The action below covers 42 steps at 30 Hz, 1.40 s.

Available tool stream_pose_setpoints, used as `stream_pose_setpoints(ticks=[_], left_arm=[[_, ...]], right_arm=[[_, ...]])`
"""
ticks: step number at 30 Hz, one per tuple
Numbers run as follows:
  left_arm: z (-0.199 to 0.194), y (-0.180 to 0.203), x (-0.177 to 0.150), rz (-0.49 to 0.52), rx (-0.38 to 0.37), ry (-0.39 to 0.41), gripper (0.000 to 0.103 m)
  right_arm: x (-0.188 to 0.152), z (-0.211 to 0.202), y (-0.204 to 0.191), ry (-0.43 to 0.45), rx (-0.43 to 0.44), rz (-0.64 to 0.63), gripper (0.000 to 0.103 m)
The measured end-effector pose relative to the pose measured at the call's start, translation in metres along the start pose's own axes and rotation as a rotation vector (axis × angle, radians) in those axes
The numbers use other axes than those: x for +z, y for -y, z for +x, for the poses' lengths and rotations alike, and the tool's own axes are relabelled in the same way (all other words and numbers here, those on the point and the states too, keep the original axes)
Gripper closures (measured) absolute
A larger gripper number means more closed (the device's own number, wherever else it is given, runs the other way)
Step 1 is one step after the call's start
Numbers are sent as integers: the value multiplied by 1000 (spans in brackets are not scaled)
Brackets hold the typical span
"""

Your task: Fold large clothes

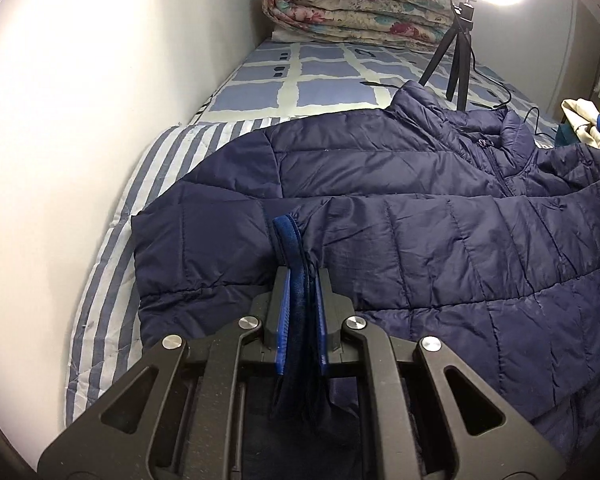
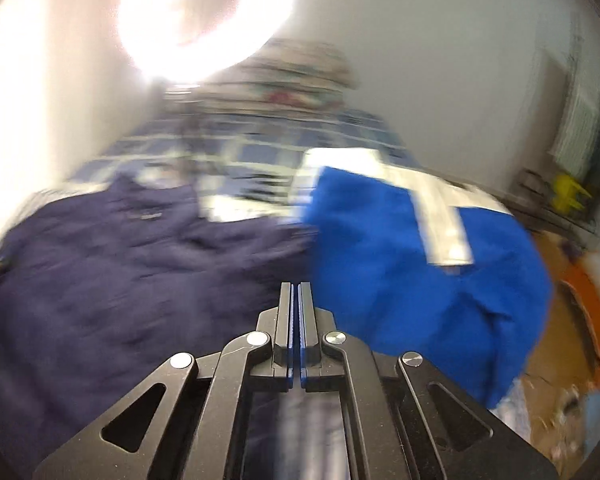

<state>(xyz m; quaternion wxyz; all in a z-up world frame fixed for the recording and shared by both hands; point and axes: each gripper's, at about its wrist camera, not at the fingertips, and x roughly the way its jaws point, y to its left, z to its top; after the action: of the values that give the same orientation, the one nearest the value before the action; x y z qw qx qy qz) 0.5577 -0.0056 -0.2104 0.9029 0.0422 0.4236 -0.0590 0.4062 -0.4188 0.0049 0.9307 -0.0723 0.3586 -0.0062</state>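
A navy quilted puffer jacket (image 1: 380, 160) lies spread across the bed, collar and zip toward the far right. One sleeve is folded across its front. My left gripper (image 1: 298, 276) is shut on that sleeve's cuff, and the blue-trimmed cuff edge (image 1: 288, 236) sticks up past the fingertips. The right wrist view is blurred by motion. In it the jacket (image 2: 120, 280) fills the left half. My right gripper (image 2: 296, 286) is shut, its fingers pressed together over the jacket's right edge. No fabric shows between the pads.
A bright blue and white garment (image 2: 400, 260) lies heaped at the right. A folded floral quilt (image 1: 360, 12) sits at the bed's far end, with a tripod (image 1: 456, 60) and glaring ring light (image 2: 204, 20) beside it. The wall (image 1: 80, 100) runs along the left, over striped bedding (image 1: 112, 240).
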Motion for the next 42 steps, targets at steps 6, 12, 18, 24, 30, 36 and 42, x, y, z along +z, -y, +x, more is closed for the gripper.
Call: stream_pose_setpoints(ticks=[6,12,18,24,30,36,42], left_arm=[[4,10,-1,16,15,-4,94],[3,-1,1,-34,15,-19,65],[-32,-17,1,-62,26,12,57],[-120,-35,-8,-67,-7,78,57],[-220,-47,-46,-56,-84,110,41],[-286,-51,-101,-42,-144,87,26],[-312,-61,-168,-71,-199,-19,24]], right_arm=[[-18,34,-38,-137,132,-107,102],[-34,105,-4,-270,-108,-62,103],[-38,99,-10,-269,-112,-67,103],[-33,25,-4,-179,27,27,101],[-43,-78,3,-71,127,77,97],[-71,-171,11,16,158,128,65],[-119,-232,19,-17,164,157,64]])
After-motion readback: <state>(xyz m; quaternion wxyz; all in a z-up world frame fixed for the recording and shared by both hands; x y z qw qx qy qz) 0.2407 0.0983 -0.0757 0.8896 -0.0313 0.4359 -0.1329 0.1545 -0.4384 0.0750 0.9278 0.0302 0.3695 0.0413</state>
